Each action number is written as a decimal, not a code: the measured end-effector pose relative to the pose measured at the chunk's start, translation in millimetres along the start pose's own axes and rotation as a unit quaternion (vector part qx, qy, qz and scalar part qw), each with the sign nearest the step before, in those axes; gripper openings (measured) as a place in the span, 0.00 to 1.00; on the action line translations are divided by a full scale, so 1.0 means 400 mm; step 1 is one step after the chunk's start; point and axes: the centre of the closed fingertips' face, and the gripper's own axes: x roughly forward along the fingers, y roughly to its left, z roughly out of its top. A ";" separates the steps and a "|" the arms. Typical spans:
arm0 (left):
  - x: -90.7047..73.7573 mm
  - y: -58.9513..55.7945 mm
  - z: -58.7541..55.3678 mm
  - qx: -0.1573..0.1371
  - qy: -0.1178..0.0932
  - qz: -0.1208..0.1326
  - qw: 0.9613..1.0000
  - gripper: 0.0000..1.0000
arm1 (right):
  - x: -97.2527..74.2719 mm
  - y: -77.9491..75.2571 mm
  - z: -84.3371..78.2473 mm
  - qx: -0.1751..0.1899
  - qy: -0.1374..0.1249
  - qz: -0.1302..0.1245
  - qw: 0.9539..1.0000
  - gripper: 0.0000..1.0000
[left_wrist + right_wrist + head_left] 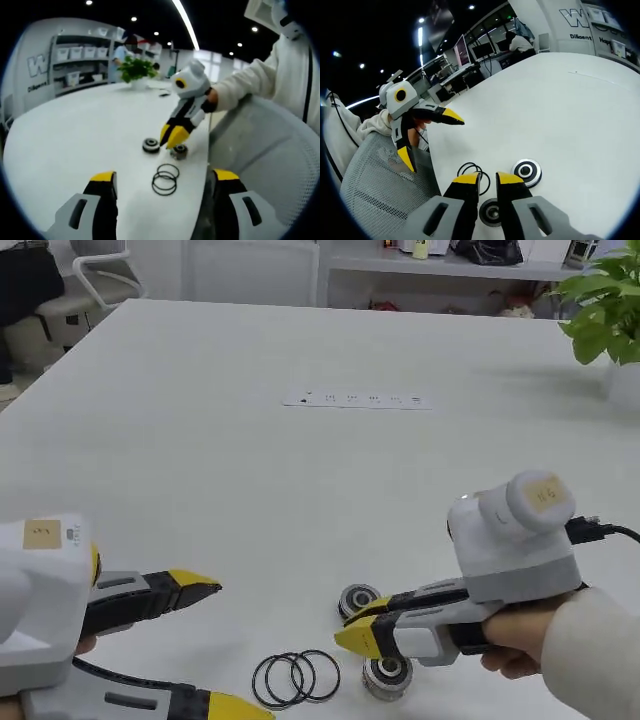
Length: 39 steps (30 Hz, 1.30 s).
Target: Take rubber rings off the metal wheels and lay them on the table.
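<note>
Head view, left gripper [215, 648]: you hold it low at the left of the white table [300, 470], pointing right, with its jaws spread wide and nothing between them.
Head view, right gripper [352, 636]: your right hand [515, 645] holds it level, coming in from the right and pointing left. The yellow tips hang between the two metal wheels.
Head view, wheels: the far wheel [358, 600] sits just beyond the tips and the near wheel [387, 673] just on your side of them. The two wheels are apart.
Head view, rubber rings [295, 677]: a few black loops lie flat and overlapping on the table, left of the near wheel and between your two grippers.
Left gripper view, own jaws: they are far apart and hold nothing, and the rings [165, 180] lie on the table ahead of them.
Left gripper view, right gripper [174, 136]: it tilts down from your white sleeve [250, 82], tips close over the two wheels. A plant [135, 67] stands at the table's far end.
Right gripper view, own jaws: only a narrow gap separates them and nothing is gripped. The near wheel [491, 212] shows through the gap, and the far wheel [527, 171] lies just right of the tips.
Right gripper view, rings [470, 170]: they are partly hidden behind one tip.
Right gripper view, left gripper [431, 140]: it is at the table's edge with its jaws wide apart.
</note>
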 end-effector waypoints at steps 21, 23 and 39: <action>-0.016 0.045 0.197 0.084 -0.035 -0.004 0.996 0.80 | -0.119 -0.131 0.104 0.036 -0.114 -0.076 0.990 0.11; -0.012 0.059 0.219 0.089 -0.039 0.000 0.995 0.80 | -0.123 -0.138 0.104 0.039 -0.117 -0.081 0.989 0.11; 0.121 0.069 0.310 0.167 -0.011 -0.048 0.985 0.70 | -0.090 -0.149 0.017 0.000 -0.045 -0.080 0.996 0.12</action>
